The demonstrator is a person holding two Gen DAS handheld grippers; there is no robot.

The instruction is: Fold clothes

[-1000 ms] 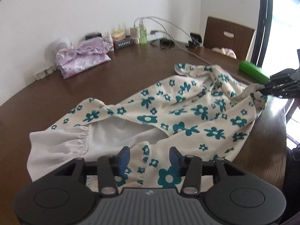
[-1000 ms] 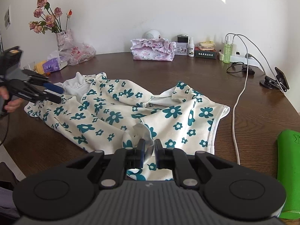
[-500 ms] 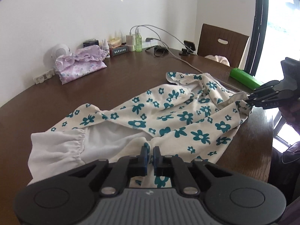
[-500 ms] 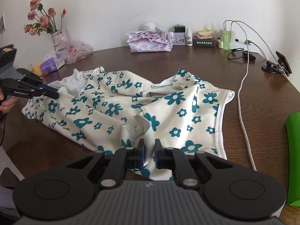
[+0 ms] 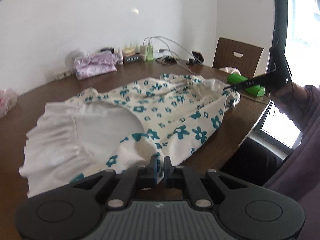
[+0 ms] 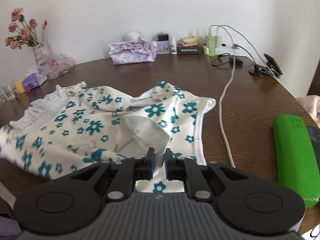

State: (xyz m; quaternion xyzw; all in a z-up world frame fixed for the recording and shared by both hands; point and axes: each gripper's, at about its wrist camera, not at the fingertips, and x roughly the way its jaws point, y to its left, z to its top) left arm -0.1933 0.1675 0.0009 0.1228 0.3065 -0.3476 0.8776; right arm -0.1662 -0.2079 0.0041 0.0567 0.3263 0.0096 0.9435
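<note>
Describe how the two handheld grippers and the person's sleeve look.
The left gripper and the right gripper look alike: black linkage arms with silver pivot pins, blue pads inside the fingers, two round black discs, a ribbed grey housing. The sleeve is dull purple.

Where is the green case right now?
In the right wrist view, the green case lies at the table's right edge, beside the white cable, right of the floral garment.
</note>
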